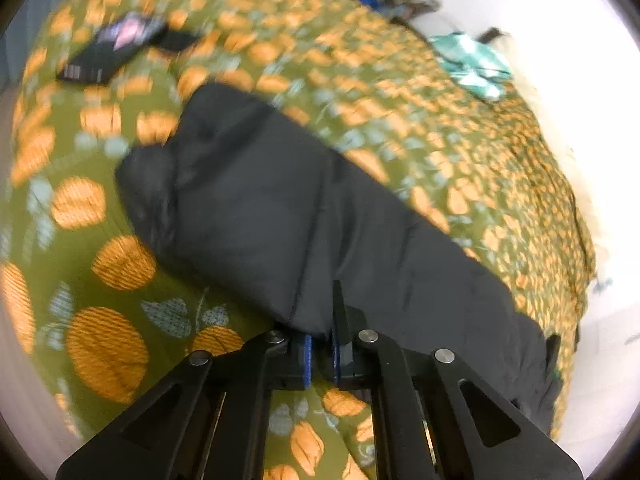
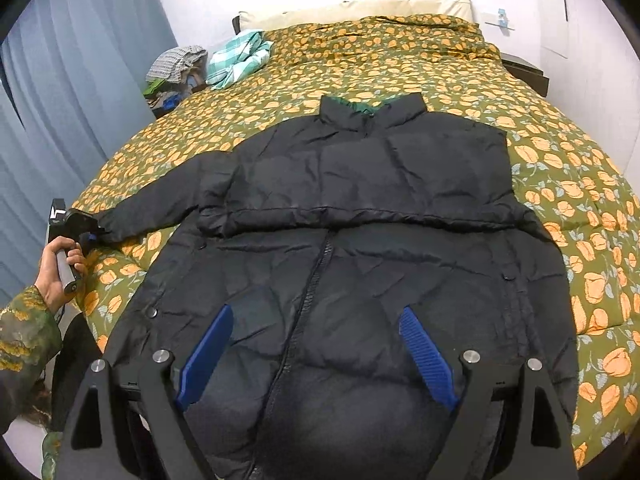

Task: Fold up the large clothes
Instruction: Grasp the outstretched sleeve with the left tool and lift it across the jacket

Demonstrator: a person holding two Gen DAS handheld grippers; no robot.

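Note:
A black puffer jacket (image 2: 340, 216) lies spread front-up on the orange-flowered bedspread (image 2: 560, 184), collar toward the pillows. One sleeve (image 2: 160, 200) stretches to the left edge of the bed. My left gripper (image 2: 90, 232) is shut on that sleeve's cuff, held by a hand (image 2: 52, 268). In the left wrist view the sleeve (image 1: 280, 208) runs away from the closed blue pads of the left gripper (image 1: 320, 340), its end pinched between them. My right gripper (image 2: 316, 312) stands open just above the jacket's lower front, straddling the zipper (image 2: 308, 300), with nothing gripped.
A teal checked cloth (image 2: 236, 56) and a pile of clothes (image 2: 176, 68) sit at the bed's far left corner. A dark flat packet (image 1: 108, 48) lies on the bedspread. Grey-blue curtains (image 2: 60, 100) hang on the left; a dark nightstand (image 2: 524, 70) stands at the far right.

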